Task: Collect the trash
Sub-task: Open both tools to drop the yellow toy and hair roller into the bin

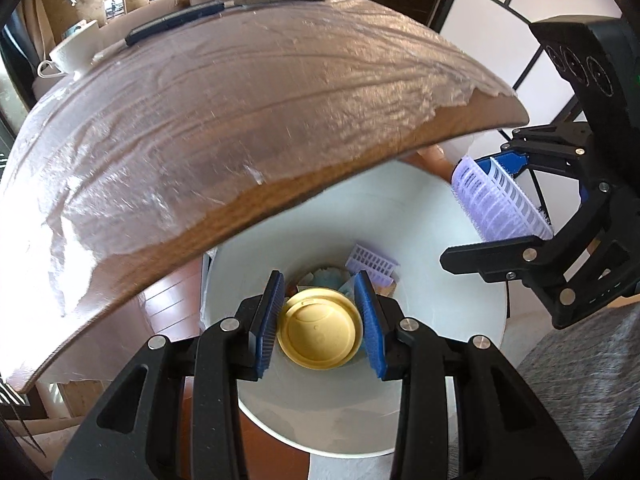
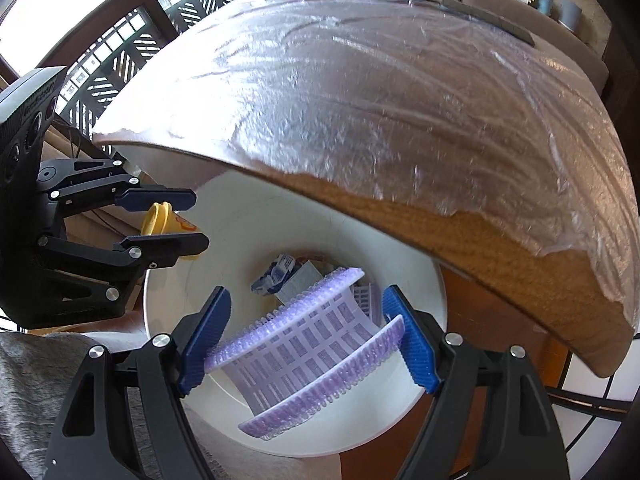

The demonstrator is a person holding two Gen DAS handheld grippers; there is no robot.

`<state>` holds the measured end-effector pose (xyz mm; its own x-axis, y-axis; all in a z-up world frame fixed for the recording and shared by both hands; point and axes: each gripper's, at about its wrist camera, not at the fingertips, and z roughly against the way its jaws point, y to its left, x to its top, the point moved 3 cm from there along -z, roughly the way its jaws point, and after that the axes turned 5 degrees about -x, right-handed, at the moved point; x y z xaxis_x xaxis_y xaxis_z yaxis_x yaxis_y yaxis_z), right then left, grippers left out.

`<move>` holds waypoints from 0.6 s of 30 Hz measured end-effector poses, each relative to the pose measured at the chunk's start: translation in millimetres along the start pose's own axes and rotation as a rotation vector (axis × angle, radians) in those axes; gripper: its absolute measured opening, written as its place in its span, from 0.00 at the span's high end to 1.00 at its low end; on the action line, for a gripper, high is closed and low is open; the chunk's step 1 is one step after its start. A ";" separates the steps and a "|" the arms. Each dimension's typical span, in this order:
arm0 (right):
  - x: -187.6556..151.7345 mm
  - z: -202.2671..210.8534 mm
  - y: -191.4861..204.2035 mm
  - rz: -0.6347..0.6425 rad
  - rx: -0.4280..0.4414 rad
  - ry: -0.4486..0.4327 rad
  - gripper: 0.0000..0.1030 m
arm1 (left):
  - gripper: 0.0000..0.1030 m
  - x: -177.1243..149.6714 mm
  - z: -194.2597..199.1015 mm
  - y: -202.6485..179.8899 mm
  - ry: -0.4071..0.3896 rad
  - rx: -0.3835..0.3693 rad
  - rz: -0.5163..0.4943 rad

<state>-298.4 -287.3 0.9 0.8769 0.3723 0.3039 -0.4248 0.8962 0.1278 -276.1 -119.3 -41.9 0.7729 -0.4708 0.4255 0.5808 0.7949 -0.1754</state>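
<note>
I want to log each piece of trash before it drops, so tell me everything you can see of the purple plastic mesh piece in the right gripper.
The purple plastic mesh piece is a translucent lilac sheet pierced by rows of small rectangular slots, with bristly ridges along two edges. It bows into a curve between the blue pads of the right gripper, which squeeze its ends. It hangs over the open white round bin, above the trash inside, touching only the pads. A similar smaller lilac piece lies in the bin.

Both wrist cameras look steeply down from close above the white bin beside the table, the left view from its left side, sharing its littered bottom.
</note>
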 end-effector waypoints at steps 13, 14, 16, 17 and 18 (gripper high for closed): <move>-13.6 -36.6 -0.1 0.022 -0.007 0.054 0.25 | 0.62 -17.2 -34.4 4.9 0.072 0.015 -0.015; -13.0 -38.9 2.4 0.025 -0.004 0.058 0.25 | 0.62 -18.4 -36.2 4.7 0.075 0.020 -0.014; -14.4 -42.3 3.6 0.025 -0.001 0.065 0.24 | 0.53 -19.1 -40.3 5.5 0.085 0.017 -0.008; -14.4 -43.8 2.9 0.022 -0.002 0.067 0.17 | 0.42 -19.9 -41.2 6.2 0.083 0.016 -0.004; -13.4 -45.8 1.0 0.015 -0.006 0.065 0.14 | 0.39 -20.3 -40.6 6.6 0.075 0.021 -0.003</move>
<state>-300.2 -280.3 -46.2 0.8835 0.4002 0.2437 -0.4366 0.8919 0.1183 -277.6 -120.0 -87.7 0.7885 -0.5003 0.3577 0.5784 0.8008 -0.1551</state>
